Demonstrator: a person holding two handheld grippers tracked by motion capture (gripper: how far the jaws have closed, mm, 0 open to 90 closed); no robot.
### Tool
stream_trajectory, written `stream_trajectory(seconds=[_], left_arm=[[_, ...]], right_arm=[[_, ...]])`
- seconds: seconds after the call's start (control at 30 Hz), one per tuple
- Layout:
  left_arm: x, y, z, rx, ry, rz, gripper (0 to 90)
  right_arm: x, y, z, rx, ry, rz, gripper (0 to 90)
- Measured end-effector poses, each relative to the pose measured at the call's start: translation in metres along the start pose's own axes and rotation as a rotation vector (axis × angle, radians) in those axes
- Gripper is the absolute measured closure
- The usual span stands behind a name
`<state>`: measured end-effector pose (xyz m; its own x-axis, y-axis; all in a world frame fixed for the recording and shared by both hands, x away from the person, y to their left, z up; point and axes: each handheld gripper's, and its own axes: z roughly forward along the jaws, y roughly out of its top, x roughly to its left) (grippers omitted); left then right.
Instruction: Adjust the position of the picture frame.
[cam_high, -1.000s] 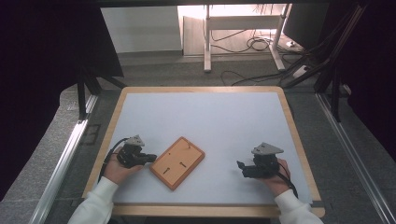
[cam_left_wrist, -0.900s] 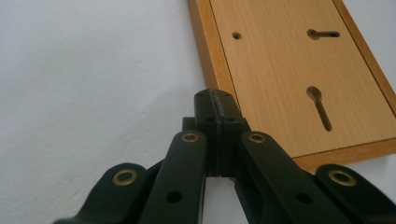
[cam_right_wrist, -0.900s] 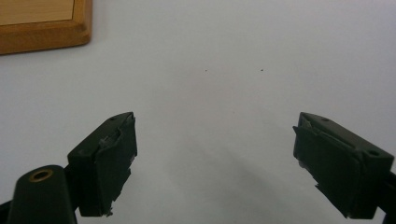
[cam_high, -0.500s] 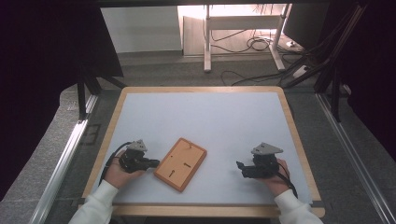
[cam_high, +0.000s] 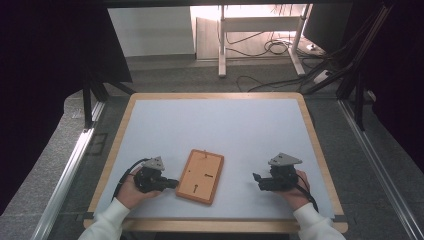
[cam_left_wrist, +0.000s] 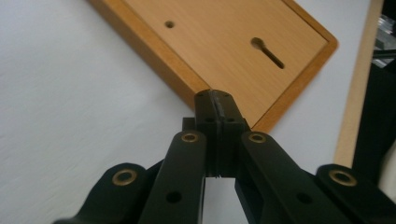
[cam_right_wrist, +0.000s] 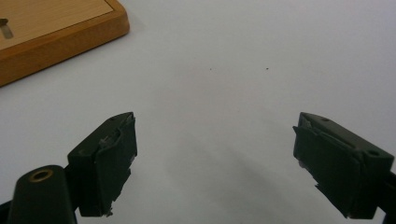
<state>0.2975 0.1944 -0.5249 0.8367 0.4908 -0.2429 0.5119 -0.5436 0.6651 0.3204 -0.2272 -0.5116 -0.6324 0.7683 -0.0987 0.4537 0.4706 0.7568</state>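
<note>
A flat wooden frame (cam_high: 200, 176) with a raised rim, a keyhole slot and small holes lies on the white table top, near the front middle. My left gripper (cam_high: 175, 183) is shut with nothing between its jaws. Its closed tips (cam_left_wrist: 215, 95) rest against the outer edge of the frame (cam_left_wrist: 224, 42). My right gripper (cam_high: 256, 178) rests to the right of the frame, pointing left toward it and well apart from it. Its jaws (cam_right_wrist: 215, 140) stand wide open over bare table, and a corner of the frame (cam_right_wrist: 46, 32) shows at the upper left.
The white surface (cam_high: 215, 125) has a wooden border (cam_high: 215, 95). Metal rails (cam_high: 70, 165) run along both sides. Beyond the far edge are desk legs and cables (cam_high: 270, 47) on the floor.
My left gripper has moved right and slightly toward the front edge, staying shut. The wooden frame has shifted right and turned to stand more upright. The right gripper has kept still.
</note>
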Motion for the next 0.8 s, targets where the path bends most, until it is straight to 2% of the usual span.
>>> stream_trajectory(seconds=[0.13, 0.3, 0.57, 0.8], left_arm=[[-0.0047, 0.0048, 0.0024, -0.001, -0.002, 0.018, 90.0], [0.0, 0.002, 0.0043, 0.024, 0.001, 0.005, 90.0], [-0.0012, 0.0017, 0.0057, 0.023, -0.008, -0.005, 90.0], [-0.0048, 0.0038, 0.0102, 0.018, -0.024, 0.007, 90.0]], right_arm=[[0.0001, 0.0, 0.0004, 0.001, 0.0, -0.001, 13.6], [0.0001, -0.0001, 0.0001, 0.002, -0.001, -0.002, 13.7], [0.0005, -0.0002, 0.0008, 0.003, 0.001, -0.002, 13.6], [0.0011, -0.0001, 0.0011, 0.008, 0.0, -0.001, 13.6]])
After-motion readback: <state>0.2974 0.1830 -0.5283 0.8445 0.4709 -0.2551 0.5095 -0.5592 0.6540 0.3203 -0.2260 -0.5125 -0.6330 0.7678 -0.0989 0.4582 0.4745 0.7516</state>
